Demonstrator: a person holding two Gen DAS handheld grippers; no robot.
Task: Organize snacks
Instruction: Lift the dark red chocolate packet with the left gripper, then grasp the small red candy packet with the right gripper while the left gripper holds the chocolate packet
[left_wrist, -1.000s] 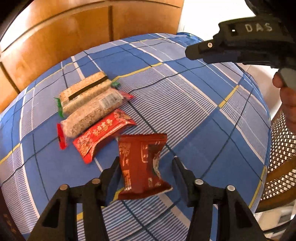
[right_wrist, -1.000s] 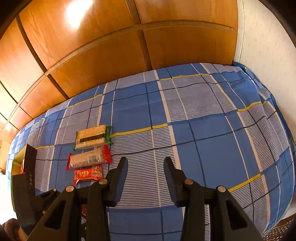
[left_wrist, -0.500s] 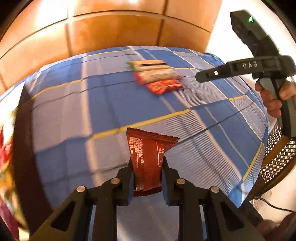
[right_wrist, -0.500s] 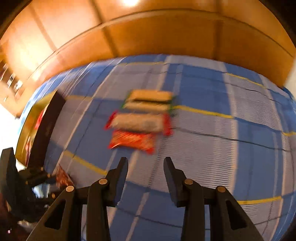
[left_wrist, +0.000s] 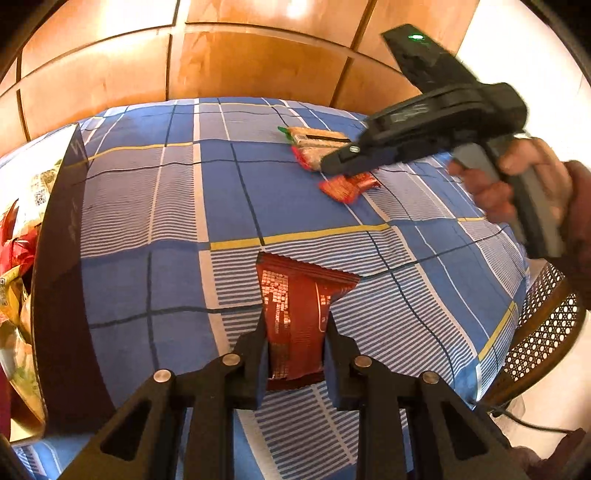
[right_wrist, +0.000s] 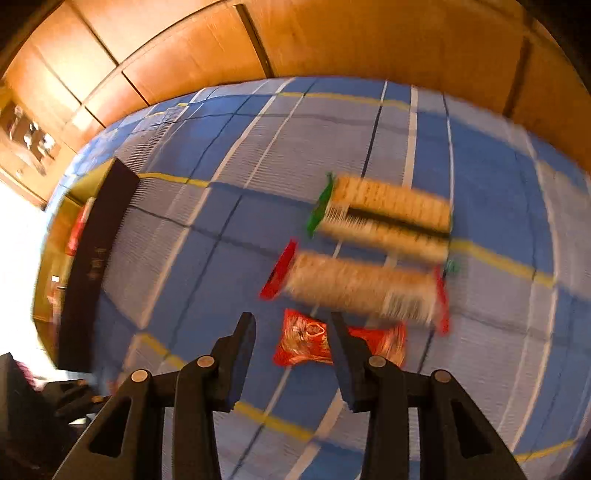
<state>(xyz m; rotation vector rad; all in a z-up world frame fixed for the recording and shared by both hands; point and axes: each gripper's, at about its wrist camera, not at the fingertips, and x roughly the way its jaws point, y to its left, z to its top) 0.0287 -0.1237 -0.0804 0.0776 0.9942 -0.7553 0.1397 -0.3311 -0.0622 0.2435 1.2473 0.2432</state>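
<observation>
One dark-red crinkle-edged snack packet (left_wrist: 295, 314)

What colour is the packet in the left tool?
Dark red packet with white print, clearest in the left wrist view.

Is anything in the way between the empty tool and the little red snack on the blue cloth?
No, nothing visible blocks it. The right tool hangs open just above the small red snack, with only bare blue checked cloth around it. The two long cracker packs lie beyond the snack, not in the path.
</observation>
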